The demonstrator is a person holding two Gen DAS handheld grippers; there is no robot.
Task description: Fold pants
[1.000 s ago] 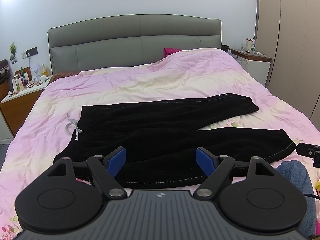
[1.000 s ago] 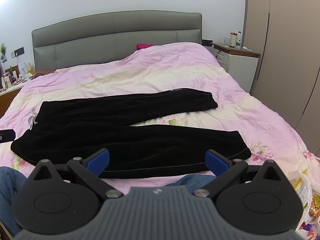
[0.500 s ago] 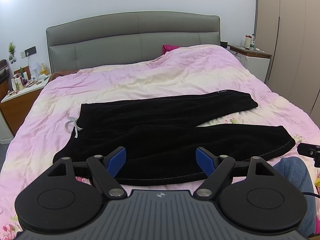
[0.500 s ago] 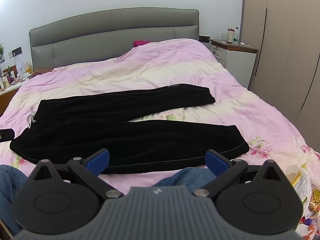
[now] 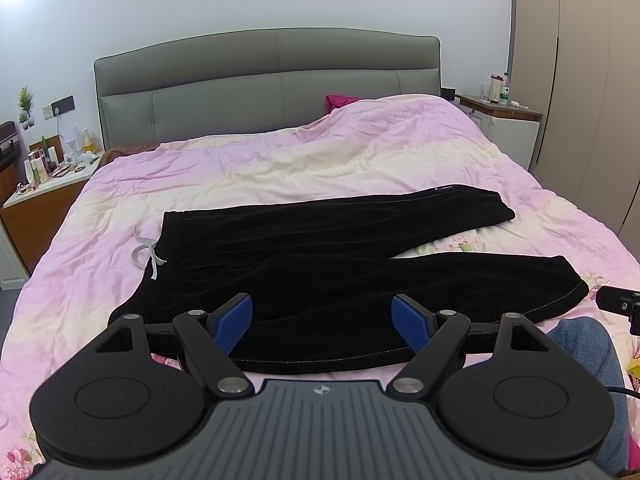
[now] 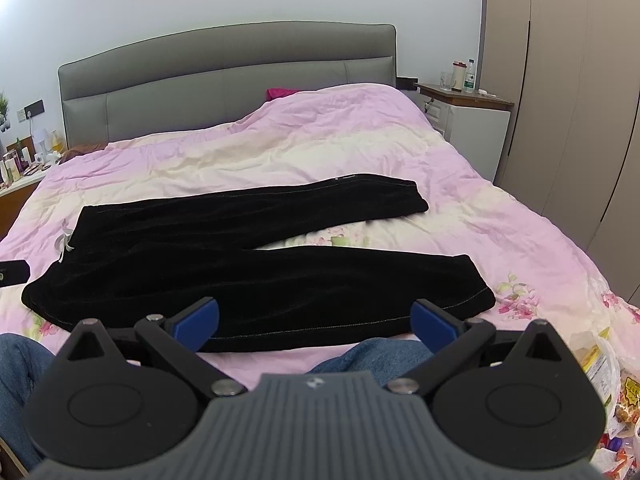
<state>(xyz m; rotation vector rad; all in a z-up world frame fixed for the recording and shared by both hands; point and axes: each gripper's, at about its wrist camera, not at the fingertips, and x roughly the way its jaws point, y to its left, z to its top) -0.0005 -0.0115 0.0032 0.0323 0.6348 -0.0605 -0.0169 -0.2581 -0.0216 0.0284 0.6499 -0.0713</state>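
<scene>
From the left wrist view, the black pants (image 5: 340, 264) lie flat on the pink duvet (image 5: 280, 168) of the bed, long axis running left to right across it. The waistband is at the left, where a grey drawstring (image 5: 146, 252) trails onto the duvet, and the two legs point right. The far leg angles slightly away toward the headboard (image 5: 268, 84); the near leg runs closer to the foot of the bed, and a wedge of duvet shows between their cuffs. The left gripper (image 5: 322, 320) hangs just above the near edge of the pants, its blue fingers (image 5: 234, 322) spread wide, holding nothing. Part of the other gripper (image 5: 618, 304) pokes in at the right edge, near a denim knee (image 5: 588, 344). A nightstand (image 5: 48, 196) crowded with bottles stands left of the bed, another (image 5: 508, 120) at the far right.

From the right wrist view, the pants (image 6: 248, 276) show the same lie: waist left, legs right, the near cuff ending close to the right side of the bed. The right gripper (image 6: 316, 322) is over the near hem of the near leg, blue fingers (image 6: 434, 322) released and well apart, nothing between them. Denim knees (image 6: 372, 354) sit just below. Snack packets (image 6: 612, 392) lie at the right edge. A wardrobe (image 6: 568, 80) fills the right wall.
</scene>
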